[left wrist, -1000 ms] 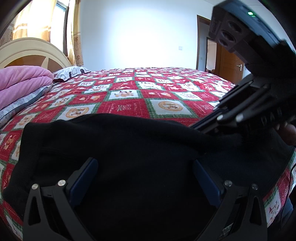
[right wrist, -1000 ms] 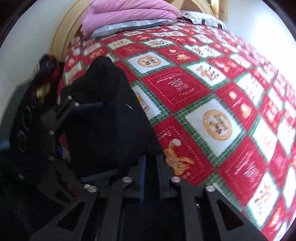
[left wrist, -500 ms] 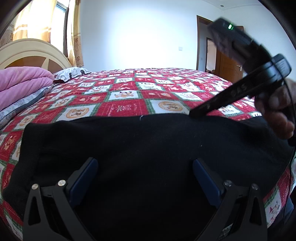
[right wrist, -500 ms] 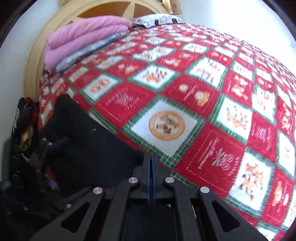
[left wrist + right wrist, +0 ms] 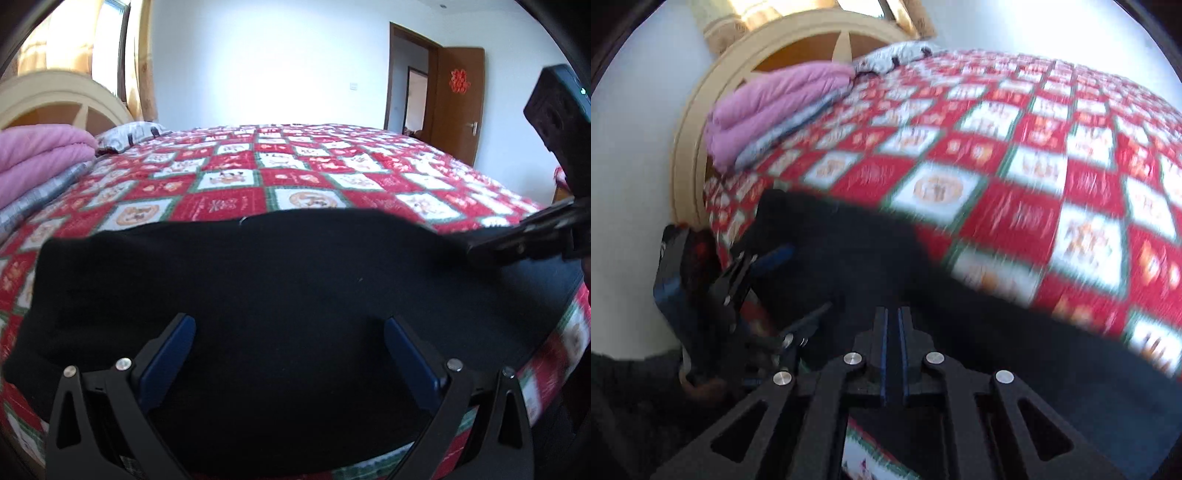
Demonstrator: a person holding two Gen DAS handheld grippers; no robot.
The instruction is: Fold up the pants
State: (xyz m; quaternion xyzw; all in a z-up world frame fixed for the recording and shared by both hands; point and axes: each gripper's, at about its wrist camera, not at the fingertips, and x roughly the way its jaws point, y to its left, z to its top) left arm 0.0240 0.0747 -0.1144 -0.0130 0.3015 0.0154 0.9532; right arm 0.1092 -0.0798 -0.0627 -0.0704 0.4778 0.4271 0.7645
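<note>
Black pants [image 5: 280,280] lie spread flat across the near edge of a bed with a red, white and green quilt [image 5: 236,201]. My left gripper [image 5: 288,332] hovers low over their middle, open wide, with nothing between its blue pads [image 5: 168,354]. My right gripper [image 5: 476,249] reaches in from the right, its tip at the pants' right end. In the right wrist view, which is motion-blurred, the right gripper [image 5: 894,317] has its jaws just opening to a thin slit, with no cloth visible between them. The pants [image 5: 857,258] lie below it, and the left gripper [image 5: 798,284] is at the left.
A folded pink blanket [image 5: 33,158] on a grey one and a patterned pillow [image 5: 129,134] lie by the cream headboard [image 5: 701,122]. An open wooden door [image 5: 458,103] is at the far right. A hand [image 5: 701,387] holds the left gripper.
The raised fold of the pants now lies flat, spread out to the right. My right gripper swung rightward along the pants and rolled. The left gripper stayed put.
</note>
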